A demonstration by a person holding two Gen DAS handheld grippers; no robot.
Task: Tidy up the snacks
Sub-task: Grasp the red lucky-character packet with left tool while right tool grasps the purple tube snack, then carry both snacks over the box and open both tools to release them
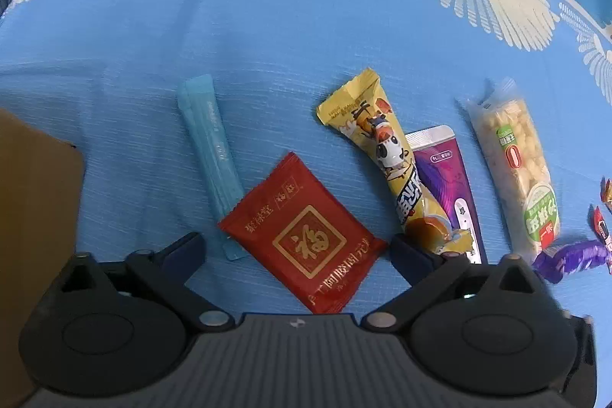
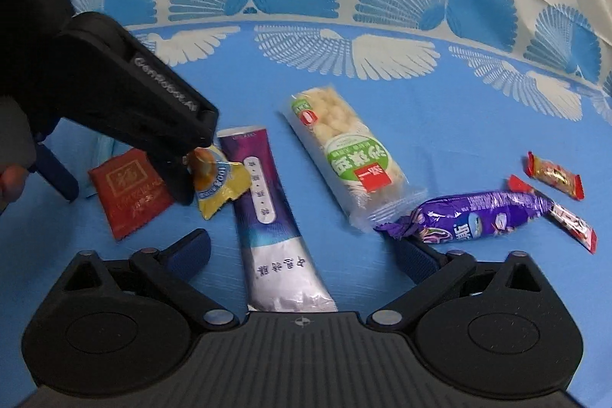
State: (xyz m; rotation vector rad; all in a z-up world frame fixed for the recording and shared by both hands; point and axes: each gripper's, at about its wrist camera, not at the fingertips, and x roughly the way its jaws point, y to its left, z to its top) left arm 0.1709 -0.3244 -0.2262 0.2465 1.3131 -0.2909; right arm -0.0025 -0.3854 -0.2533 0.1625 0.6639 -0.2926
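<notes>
Blue cloth (image 1: 267,37) with white fan and wing print, covering the whole work surface and carrying every item. Brown cardboard piece (image 1: 34,201), at the left edge of the left wrist view; its full shape is cut off. Left gripper (image 1: 296,247), jaws spread wide, nothing held, fingertips poised either side of the red packet; its black body also shows at the upper left of the right wrist view. Right gripper (image 2: 302,247), jaws likewise spread wide, nothing held, straddling the lower end of the purple-and-silver sachet. Purple-and-silver sachet (image 2: 267,217), long, lying flat, just beside the yellow wrapper. Puffed-rice bar (image 2: 344,151), clear wrapper with green and red label, lying at an angle, near the sachet. Yellow snack stick (image 1: 390,155), cartoon print, overlapping the sachet's edge; its lower end lies by the left gripper's right finger. Red packet (image 1: 302,236), square, gold character on its face, lying between the left gripper's fingers and overlapping the foot of the stick beside it. Light-blue stick pack (image 1: 210,155), slim, flat. Purple candy (image 2: 470,215), twisted ends, beside the rice bar's lower end. Two small red-ended candies (image 2: 554,174) (image 2: 566,217), rightmost of the group, one touching the purple candy.
</notes>
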